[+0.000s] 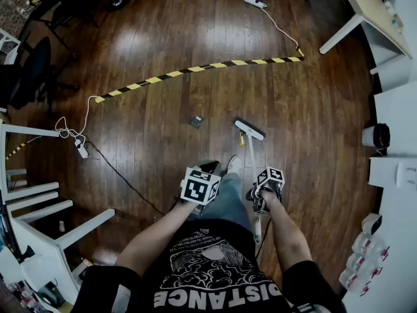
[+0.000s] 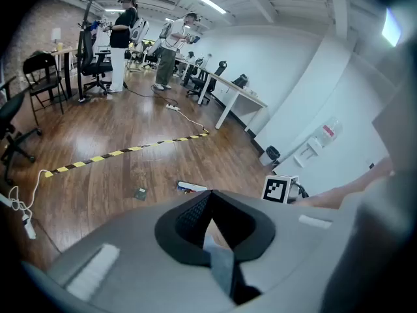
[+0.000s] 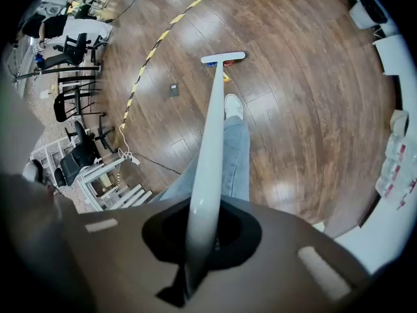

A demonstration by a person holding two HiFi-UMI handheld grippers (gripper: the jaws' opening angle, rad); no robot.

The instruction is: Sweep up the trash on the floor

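A long pale broom handle (image 3: 212,142) runs from my right gripper (image 3: 199,240) down to the white broom head (image 3: 223,58) on the wooden floor. The right gripper (image 1: 260,197) is shut on that handle, and the broom head (image 1: 249,129) rests just ahead of the person's white shoe (image 1: 233,165). A small dark square of trash (image 1: 196,121) lies left of the broom head, also seen as trash (image 3: 174,90) and trash (image 2: 139,193). A tiny yellow scrap (image 1: 241,137) sits against the head. My left gripper (image 1: 210,168), seen too as left gripper (image 2: 208,197), hangs beside the right one, jaws meeting at the tips.
A yellow-black taped strip (image 1: 195,68) crosses the floor farther out. A power strip with cable (image 1: 81,149) and white shelving (image 1: 39,201) are at the left. A white desk (image 1: 365,12) and black bin (image 1: 378,135) stand at the right. Two people (image 2: 120,38) stand far back.
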